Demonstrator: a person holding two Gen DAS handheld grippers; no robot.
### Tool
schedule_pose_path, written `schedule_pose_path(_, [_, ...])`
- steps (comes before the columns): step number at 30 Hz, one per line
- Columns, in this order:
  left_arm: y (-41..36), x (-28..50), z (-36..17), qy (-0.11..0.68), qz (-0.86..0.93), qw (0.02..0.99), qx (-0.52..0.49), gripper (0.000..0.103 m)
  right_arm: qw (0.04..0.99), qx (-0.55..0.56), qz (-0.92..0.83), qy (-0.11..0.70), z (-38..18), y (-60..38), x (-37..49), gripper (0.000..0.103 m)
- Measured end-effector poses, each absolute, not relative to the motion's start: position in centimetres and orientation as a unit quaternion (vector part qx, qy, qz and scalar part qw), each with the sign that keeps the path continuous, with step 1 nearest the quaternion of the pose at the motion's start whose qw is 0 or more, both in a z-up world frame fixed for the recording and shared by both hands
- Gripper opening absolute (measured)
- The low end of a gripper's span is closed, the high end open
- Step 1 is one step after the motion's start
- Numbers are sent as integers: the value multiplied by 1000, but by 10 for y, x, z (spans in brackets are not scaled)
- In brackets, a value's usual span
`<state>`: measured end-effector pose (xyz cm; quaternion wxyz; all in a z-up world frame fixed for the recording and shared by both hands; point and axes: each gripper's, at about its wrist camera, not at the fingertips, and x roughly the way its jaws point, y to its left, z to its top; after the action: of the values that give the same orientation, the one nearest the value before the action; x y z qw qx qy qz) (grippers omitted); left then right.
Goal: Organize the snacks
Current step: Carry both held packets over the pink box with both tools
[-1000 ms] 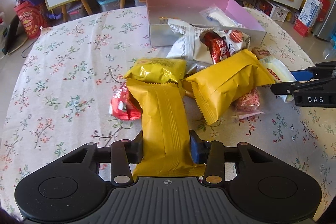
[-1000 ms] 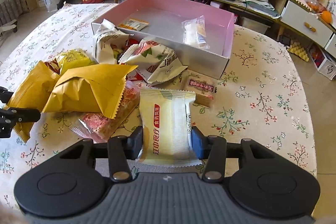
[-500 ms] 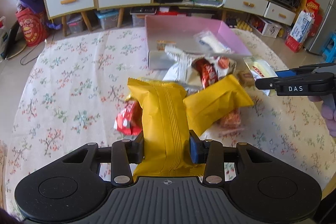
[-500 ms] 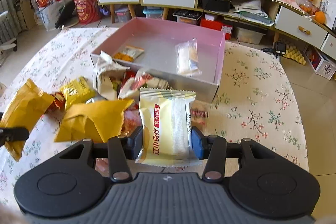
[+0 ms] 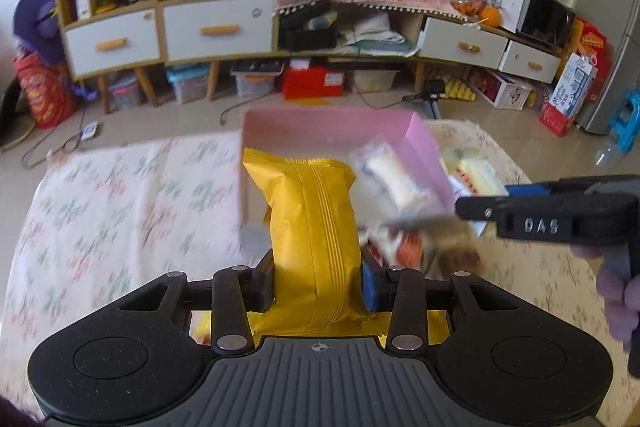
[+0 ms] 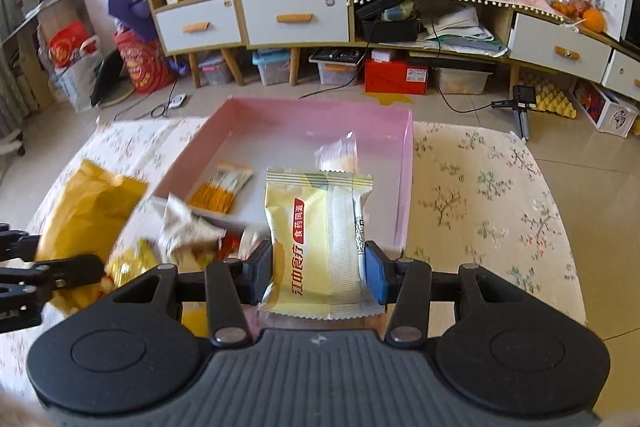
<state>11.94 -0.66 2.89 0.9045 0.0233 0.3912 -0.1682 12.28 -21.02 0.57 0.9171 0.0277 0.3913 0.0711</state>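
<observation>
Bottom centre of the left wrist view, left gripper (image 5: 318, 279) fingers are clenched on a tall yellow packet (image 5: 312, 227), held upright w/ its top edge in front of the pink box (image 5: 424, 155). Bottom centre of the right wrist view, right gripper (image 6: 320, 267) fingers grasp a pale cream packet (image 6: 320, 239) at its lower half; it stands in front of the box's near wall.

Step in hand, by my reading: carry both packets over the wall and set them inside. Do it well: lift each bag clear of the rim before letting go, lay them flat on bare floor of the box, one side each so the grippers don't cross.

In the way: loose snack pile (image 6: 192, 231) at the box's near left corner; inside, an orange sachet (image 6: 222, 187) and a clear-wrapped snack (image 6: 338, 155) already take up the middle. Floral tabletop (image 6: 480, 195) at right is free. Beyond, the drawer unit (image 6: 248, 15).
</observation>
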Motion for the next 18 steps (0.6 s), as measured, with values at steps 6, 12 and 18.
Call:
schedule_pose_path(6, [-35, 166, 21, 393, -188, 900, 26, 38, 924, 30, 74, 373, 5, -223, 146, 44])
schedule_pose_path(12, [-58, 208, -1, 409, -205, 889, 23, 38, 928, 20, 69, 365, -3, -236, 173, 44])
schedule_pose_path(18, [-77, 241, -23, 422, -198, 884, 40, 38, 929, 27, 67, 363, -18, -244, 197, 44])
